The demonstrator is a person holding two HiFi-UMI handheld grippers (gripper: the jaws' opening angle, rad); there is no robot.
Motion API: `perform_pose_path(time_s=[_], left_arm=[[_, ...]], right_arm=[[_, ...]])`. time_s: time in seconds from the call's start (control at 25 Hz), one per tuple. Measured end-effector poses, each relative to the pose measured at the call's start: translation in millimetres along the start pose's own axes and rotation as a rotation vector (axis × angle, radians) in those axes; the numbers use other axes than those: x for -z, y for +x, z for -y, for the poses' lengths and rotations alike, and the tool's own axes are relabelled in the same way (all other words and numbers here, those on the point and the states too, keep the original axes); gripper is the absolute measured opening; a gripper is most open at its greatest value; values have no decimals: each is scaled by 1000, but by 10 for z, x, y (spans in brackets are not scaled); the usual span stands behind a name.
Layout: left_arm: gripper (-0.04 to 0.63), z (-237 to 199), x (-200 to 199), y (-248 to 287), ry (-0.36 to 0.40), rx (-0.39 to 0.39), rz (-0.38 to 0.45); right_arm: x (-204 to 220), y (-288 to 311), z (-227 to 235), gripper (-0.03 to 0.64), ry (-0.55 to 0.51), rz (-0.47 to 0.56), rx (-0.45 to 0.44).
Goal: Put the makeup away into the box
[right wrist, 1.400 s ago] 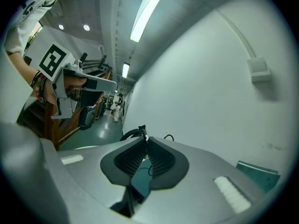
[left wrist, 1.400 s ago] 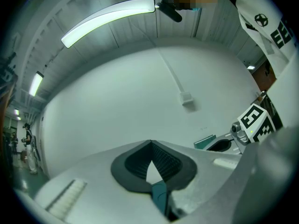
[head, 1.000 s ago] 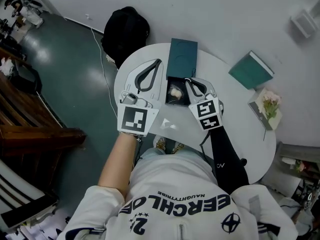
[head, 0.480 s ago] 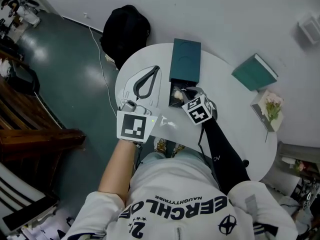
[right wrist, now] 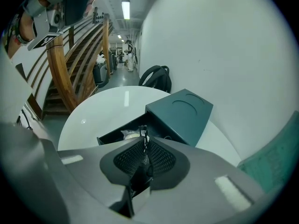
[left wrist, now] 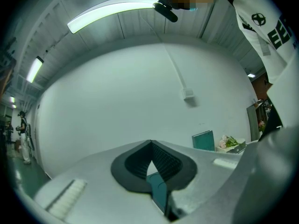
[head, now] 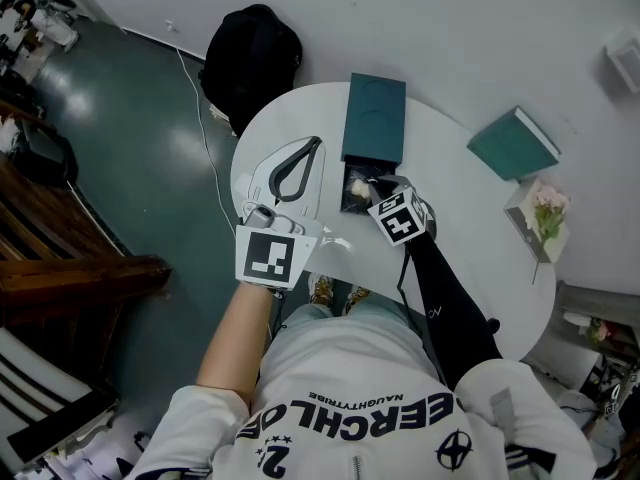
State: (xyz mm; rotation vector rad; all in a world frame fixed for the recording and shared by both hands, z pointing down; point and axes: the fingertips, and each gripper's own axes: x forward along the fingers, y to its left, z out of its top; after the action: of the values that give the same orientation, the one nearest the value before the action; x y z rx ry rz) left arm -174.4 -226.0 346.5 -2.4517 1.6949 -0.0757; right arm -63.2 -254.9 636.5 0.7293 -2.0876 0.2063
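The thin dark stick (right wrist: 142,130) pinched in the right gripper (right wrist: 145,138) is too small to identify, and that gripper's grey jaws hide the 6 o'clock side of the pale rounded item (right wrist: 129,133) inside the dark teal rectangular box (right wrist: 182,113).

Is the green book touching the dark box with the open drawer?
Apart. The head view shows a wide stretch of white between the book and the box.
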Motion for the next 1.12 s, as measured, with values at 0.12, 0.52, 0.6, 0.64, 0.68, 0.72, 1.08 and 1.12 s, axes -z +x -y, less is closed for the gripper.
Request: perform_pose_path(time_s=[0.12, 0.52, 0.6, 0.64, 0.68, 0.72, 1.08, 1.12], left_arm=[[5, -25, 18, 9, -9, -9, -3], [5, -83, 30, 41, -22, -5, -1], [5, -82, 30, 56, -23, -2, 0], [5, -81, 28, 64, -21, 0, 0], [5, -79, 26, 74, -19, 3, 0], [5, -79, 23, 85, -19, 5, 1], [5, -177, -45, 181, -11, 4, 4], [5, -182, -55, 196, -10, 6, 7]], right_arm=[[-18, 30, 53, 182, 25, 18, 22], [-45, 4, 117, 261, 42, 30, 56], [-38, -4, 130, 261, 43, 28, 60], [-41, -14, 140, 261, 45, 31, 64], [-55, -30, 154, 261, 47, 40, 69], [-82, -53, 171, 259, 48, 56, 75], [-736, -685, 452, 238, 77, 334, 217], [-818, -784, 481, 238, 82, 368, 230]])
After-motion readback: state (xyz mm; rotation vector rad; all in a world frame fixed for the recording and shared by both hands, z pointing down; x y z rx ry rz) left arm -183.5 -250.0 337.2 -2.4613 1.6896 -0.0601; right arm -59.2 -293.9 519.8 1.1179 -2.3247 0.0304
